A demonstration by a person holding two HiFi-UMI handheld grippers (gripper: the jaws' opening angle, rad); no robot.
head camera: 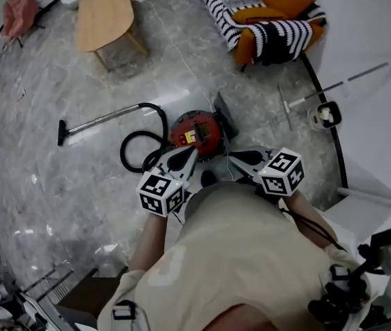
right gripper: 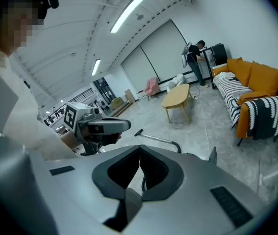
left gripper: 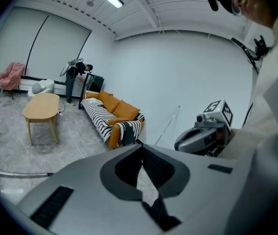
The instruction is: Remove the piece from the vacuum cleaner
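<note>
Left gripper [left gripper: 141, 150]: clenched, the two jaws meeting tip to tip with nothing between them. It is held low in front of the person's torso.
Right gripper [right gripper: 139, 149]: also clenched and empty, its jaws closed along one thin line. It sits beside the left gripper, and their marker cubes stand a little apart.
Aim: in the head view both grippers point away from the body toward the vacuum cleaner [head camera: 196, 133], and their tips overlap its near edge. Whether either one touches it cannot be told.
Vacuum cleaner: a round red canister with a yellow label on top. It stands on the grey marbled floor [head camera: 36, 185] just ahead of the person.
Hose [head camera: 137, 149]: black, looping on the floor to the canister's left.
Wand [head camera: 102, 120]: a metal tube lying flat, running left from the hose to a dark floor head [head camera: 61, 133].
Piece to remove: the views do not show which part this is.
Table [head camera: 105, 16]: an oval of light wood, well beyond the vacuum cleaner.
Sofa [head camera: 264, 12]: orange with a black-and-white striped cover, against the far wall.
Second person [left gripper: 74, 80]: bent over near the far wall, beyond the sofa.
</note>
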